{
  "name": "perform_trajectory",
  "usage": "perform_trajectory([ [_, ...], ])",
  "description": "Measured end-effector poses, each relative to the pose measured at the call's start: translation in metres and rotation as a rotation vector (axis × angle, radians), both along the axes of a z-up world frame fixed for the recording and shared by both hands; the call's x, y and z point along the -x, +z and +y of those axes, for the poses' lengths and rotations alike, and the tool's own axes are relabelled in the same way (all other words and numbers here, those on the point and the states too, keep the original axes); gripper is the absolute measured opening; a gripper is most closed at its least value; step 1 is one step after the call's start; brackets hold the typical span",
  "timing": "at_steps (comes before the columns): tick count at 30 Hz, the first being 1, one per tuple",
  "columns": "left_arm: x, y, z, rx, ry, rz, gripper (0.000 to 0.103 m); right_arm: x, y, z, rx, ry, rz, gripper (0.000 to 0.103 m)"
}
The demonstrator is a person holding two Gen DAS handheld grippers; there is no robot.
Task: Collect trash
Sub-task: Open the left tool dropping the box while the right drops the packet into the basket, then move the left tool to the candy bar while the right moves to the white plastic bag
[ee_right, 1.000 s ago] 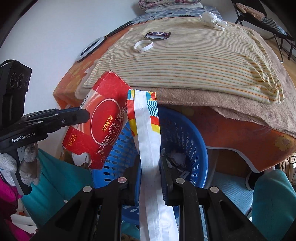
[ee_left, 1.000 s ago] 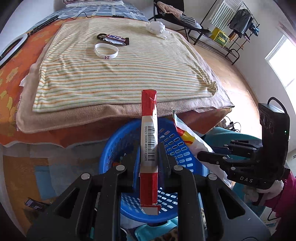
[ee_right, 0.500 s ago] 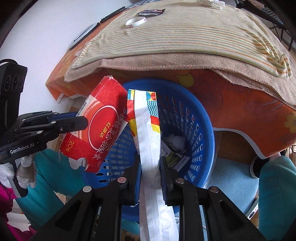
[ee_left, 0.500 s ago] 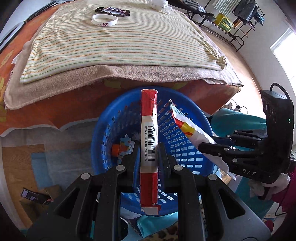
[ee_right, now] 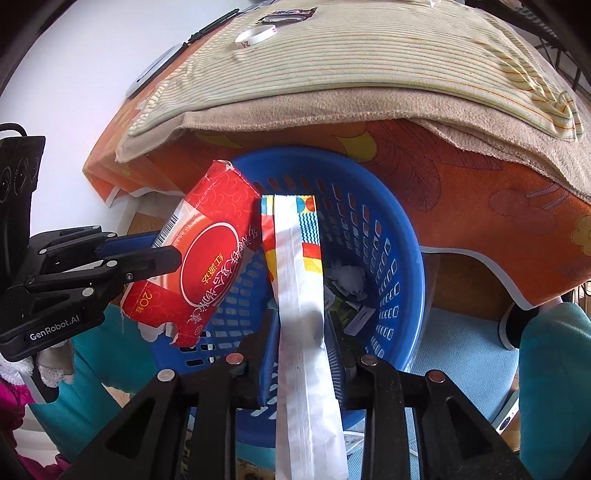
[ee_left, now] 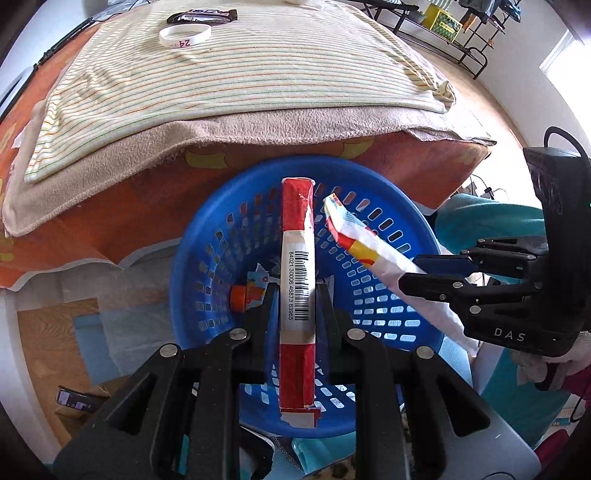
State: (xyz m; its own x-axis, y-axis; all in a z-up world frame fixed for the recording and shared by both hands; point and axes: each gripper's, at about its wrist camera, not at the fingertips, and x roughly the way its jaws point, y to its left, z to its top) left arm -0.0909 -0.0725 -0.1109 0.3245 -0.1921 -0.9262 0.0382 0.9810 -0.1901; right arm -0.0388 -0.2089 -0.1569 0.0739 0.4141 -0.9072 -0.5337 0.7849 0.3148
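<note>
Two grippers hold trash over one blue laundry basket (ee_left: 192,258).
Left gripper (ee_left: 297,295) clamps a red tissue pack (ee_left: 297,236); right gripper (ee_right: 301,325) clamps a white snack wrapper (ee_right: 299,258), both angled downward.

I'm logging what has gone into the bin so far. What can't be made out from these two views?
- Blue basket floor, left wrist view: mostly hidden behind the red packet in the left tongs.
- Same floor, right wrist view: partly covered by the white wrapper in the right tongs; scraps too small to identify.
- Dark wrapper on the bed: print unreadable.

Both wrist views look down (close) into blue basket (ee_left: 424,229)
</note>
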Motion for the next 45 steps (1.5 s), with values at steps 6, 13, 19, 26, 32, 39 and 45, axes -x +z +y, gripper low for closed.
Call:
perform_trajectory([
  [6, -0.001, -0.002, -0.003, -0.029, -0.002, -0.004, 0.018, -0.001, 0.001, 0.0, 0.013, -0.01, -0.016, 0.052],
  [13, -0.001, -0.002, -0.003, -0.05, 0.0, -0.014, 0.045, -0.003, 0.001, 0.0, 0.027, -0.023, -0.023, 0.069],
  [19, -0.002, 0.001, 0.0, -0.06, 0.011, -0.025, 0.053, -0.006, 0.003, -0.005, 0.038, -0.039, -0.04, 0.081],
  [26, -0.002, 0.003, 0.002, -0.066, 0.02, -0.035, 0.063, -0.008, 0.004, -0.006, 0.065, -0.054, -0.056, 0.087],
  [32, -0.003, 0.005, 0.004, -0.062, 0.032, -0.037, 0.063, -0.01, 0.007, -0.008, 0.079, -0.068, -0.081, 0.089],
  [39, -0.009, 0.023, 0.013, -0.035, 0.058, -0.056, 0.063, -0.014, 0.018, -0.01, 0.072, -0.092, -0.111, 0.089],
  [45, -0.027, 0.046, 0.031, 0.001, 0.106, -0.089, 0.063, -0.022, 0.037, -0.014, 0.044, -0.128, -0.15, 0.092],
])
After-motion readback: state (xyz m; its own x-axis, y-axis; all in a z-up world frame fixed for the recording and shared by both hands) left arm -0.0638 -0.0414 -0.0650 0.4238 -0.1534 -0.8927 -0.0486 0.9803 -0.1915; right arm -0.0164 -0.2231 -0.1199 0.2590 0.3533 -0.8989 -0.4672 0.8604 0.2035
